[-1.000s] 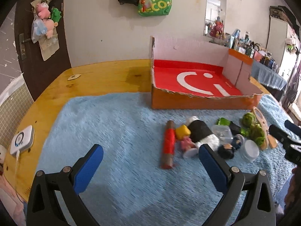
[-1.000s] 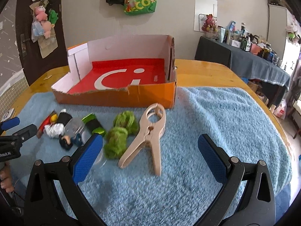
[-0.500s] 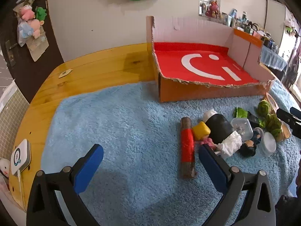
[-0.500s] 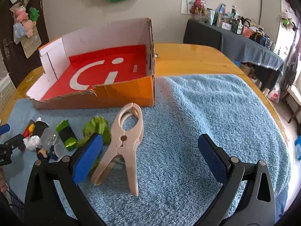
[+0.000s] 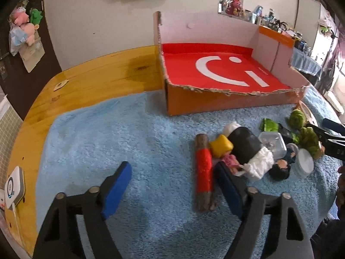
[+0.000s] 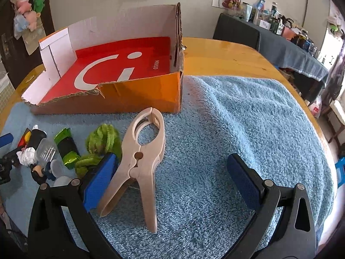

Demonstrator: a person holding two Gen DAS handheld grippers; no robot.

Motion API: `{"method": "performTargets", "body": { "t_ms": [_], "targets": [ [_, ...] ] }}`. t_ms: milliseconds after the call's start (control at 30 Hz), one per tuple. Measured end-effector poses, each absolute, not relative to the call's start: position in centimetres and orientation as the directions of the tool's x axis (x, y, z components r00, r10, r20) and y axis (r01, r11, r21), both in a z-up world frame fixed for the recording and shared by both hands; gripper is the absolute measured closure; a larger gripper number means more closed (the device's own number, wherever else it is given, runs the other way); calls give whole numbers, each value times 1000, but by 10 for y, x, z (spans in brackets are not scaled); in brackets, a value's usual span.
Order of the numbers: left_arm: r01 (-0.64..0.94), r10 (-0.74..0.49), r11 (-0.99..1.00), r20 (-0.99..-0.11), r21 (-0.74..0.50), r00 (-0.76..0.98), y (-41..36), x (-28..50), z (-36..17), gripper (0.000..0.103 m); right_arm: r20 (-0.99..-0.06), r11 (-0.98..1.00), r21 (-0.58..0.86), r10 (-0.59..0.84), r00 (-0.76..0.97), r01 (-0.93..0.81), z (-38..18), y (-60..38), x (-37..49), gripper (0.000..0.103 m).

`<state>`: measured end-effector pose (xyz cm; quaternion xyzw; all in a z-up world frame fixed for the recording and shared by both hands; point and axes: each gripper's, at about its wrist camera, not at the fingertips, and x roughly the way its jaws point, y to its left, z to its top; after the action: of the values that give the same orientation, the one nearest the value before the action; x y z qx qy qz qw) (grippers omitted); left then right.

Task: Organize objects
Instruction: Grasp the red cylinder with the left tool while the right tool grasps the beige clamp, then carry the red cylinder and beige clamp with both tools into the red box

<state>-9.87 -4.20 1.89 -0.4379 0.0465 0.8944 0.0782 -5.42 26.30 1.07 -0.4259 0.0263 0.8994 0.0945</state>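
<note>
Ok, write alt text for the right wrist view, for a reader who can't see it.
The open right gripper hovers over a blue towel, its left finger beside a large beige plastic clamp. Small toys and green yarn lie to the left, with an open cardboard box, red inside, behind them.

Bright daylight, soft shadows, fisheye-warped dark edges.
</note>
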Motion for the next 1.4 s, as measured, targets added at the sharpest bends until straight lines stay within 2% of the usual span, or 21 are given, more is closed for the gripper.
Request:
{"method": "performTargets", "body": {
  "t_ms": [300, 367, 467, 600, 667, 700, 833, 1167, 1400],
  "targets": [
    [-205, 140, -979, -782, -17, -607, -37, -93, 21, 46, -772, -994, 52, 24, -635, -100, 12, 256, -52, 40],
    [-212, 148, -977, -782, -20, -606, -35, -92, 21, 53, -768, -994, 77, -7, -641, -81, 13, 255, -51, 53],
    [-212, 144, -977, -782, -16, -606, -32, -90, 21, 60, -764, -994, 92, -35, -644, -55, 13, 252, -50, 62],
    [-206, 149, -978, -777, -26, -611, -32, -87, 22, 73, -758, -994, 100, -47, -651, -45, 14, 253, -48, 64],
    [-207, 164, -977, -775, -43, -610, -33, -86, 23, 87, -754, -993, 114, -59, -654, -42, 15, 255, -47, 66],
    [-208, 171, -977, -774, -51, -610, -33, -85, 23, 89, -751, -992, 116, -62, -657, -40, 15, 255, -46, 66],
    [-207, 150, -978, -768, -23, -622, -29, -82, 25, 89, -740, -994, 102, -51, -670, -36, 19, 253, -44, 70],
    [-207, 174, -977, -727, -45, -664, -30, -73, 46, 89, -725, -993, 110, -53, -687, -40, 30, 260, -40, 70],
    [-206, 184, -977, -685, -50, -705, -33, -70, 68, 89, -683, -995, 102, -57, -728, -19, 57, 257, -36, 70]
  ]
}}
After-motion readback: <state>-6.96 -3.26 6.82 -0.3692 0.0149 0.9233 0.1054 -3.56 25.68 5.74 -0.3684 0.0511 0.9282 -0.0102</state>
